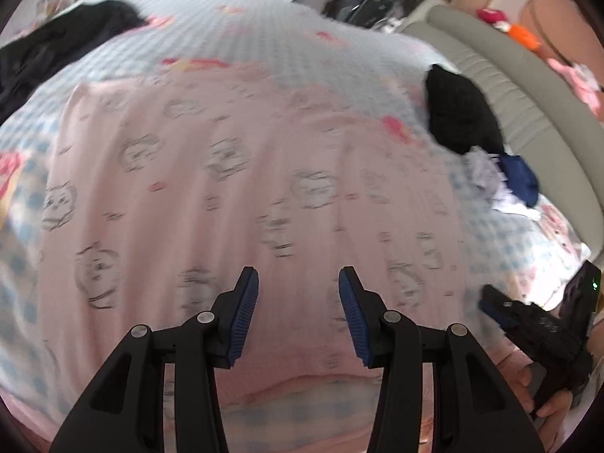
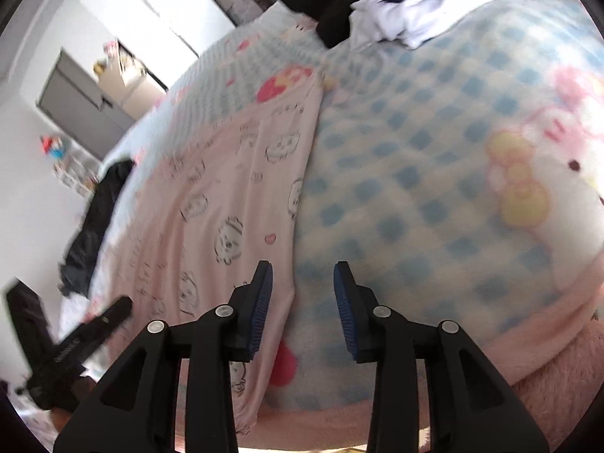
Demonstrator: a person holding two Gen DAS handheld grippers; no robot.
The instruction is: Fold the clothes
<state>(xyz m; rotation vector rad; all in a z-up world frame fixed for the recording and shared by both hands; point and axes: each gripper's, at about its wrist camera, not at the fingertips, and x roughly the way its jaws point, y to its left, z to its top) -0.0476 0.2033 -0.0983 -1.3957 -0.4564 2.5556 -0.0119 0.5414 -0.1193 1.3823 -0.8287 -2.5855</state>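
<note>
One pink garment is spread on the bed; two black garments are seen near its edges; left gripper and right gripper are held agape, empty; no writing is legible.

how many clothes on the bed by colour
pink: 1, the printed garment spread flat under the open left gripper and beside the open right gripper
black: 2, one at the far left, one by the bed's edge
dark blue: 1
white: 1
total: 5
</note>
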